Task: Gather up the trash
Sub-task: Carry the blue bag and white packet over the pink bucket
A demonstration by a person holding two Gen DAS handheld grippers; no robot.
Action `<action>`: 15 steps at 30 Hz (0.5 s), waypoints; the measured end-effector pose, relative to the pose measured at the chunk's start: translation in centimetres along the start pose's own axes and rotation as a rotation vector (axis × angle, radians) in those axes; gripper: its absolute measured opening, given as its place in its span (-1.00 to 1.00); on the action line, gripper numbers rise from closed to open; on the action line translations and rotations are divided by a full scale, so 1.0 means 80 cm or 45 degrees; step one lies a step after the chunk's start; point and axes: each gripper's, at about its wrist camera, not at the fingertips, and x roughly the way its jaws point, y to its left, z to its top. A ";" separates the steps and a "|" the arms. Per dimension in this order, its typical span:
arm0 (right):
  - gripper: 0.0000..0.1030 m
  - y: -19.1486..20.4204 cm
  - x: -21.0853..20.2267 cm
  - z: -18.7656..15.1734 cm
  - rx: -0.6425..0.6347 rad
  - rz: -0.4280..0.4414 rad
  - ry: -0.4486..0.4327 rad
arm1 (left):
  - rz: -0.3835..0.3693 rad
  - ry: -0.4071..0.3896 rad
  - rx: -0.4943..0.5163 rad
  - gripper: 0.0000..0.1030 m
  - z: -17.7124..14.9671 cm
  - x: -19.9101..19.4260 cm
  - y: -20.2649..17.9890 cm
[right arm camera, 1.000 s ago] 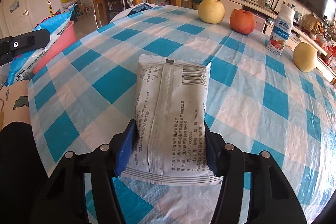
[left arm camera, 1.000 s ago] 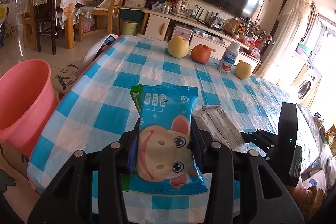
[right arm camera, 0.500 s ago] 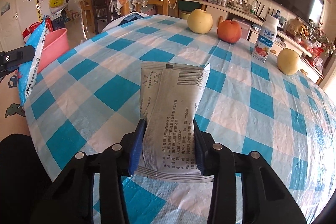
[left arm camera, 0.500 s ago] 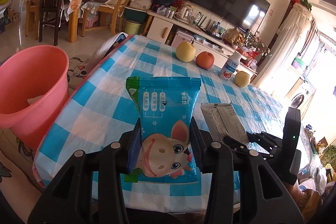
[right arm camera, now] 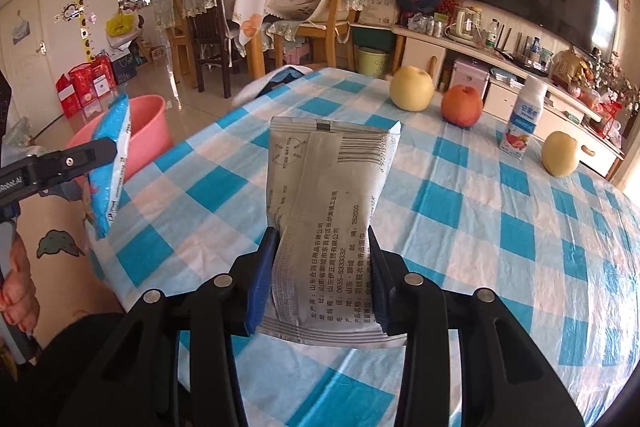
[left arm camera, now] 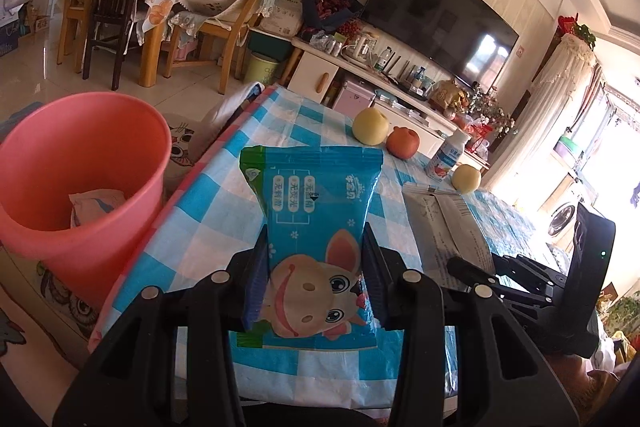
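Observation:
My left gripper (left arm camera: 314, 281) is shut on a blue snack packet with a cartoon cow (left arm camera: 316, 227) and holds it in the air over the table's near left corner. My right gripper (right arm camera: 318, 281) is shut on a silver packet with printed text and a barcode (right arm camera: 324, 211), lifted above the table. A pink bin (left arm camera: 76, 179) stands on the floor left of the table with a white wrapper (left arm camera: 94, 205) inside. The silver packet (left arm camera: 444, 227) also shows in the left wrist view; the blue packet (right arm camera: 110, 163) and the bin (right arm camera: 144, 131) show in the right wrist view.
The table has a blue-and-white checked cloth (right arm camera: 460, 211). At its far side lie a yellow apple (right arm camera: 411, 87), a red apple (right arm camera: 462, 105), a small yoghurt bottle (right arm camera: 524, 123) and another yellow apple (right arm camera: 560, 153). Chairs (left arm camera: 224, 23) and a TV cabinet (left arm camera: 360, 75) stand beyond.
Both grippers have risen and pulled back from the table with their packets. The right gripper has closed on the silver packet and lifted it. The pink bin now shows more fully at left.

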 end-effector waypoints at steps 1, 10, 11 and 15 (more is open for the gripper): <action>-0.17 0.009 0.000 0.007 -0.005 0.021 -0.005 | 0.016 -0.018 -0.002 -0.15 0.005 -0.005 0.006; -0.16 0.110 0.016 0.106 -0.055 0.287 -0.050 | 0.206 -0.166 -0.054 -0.15 0.054 -0.041 0.073; -0.16 0.124 0.020 0.118 -0.068 0.318 -0.054 | 0.230 -0.175 -0.068 -0.15 0.060 -0.042 0.084; -0.16 0.180 0.041 0.162 -0.125 0.406 -0.071 | 0.322 -0.189 -0.104 -0.15 0.073 -0.039 0.124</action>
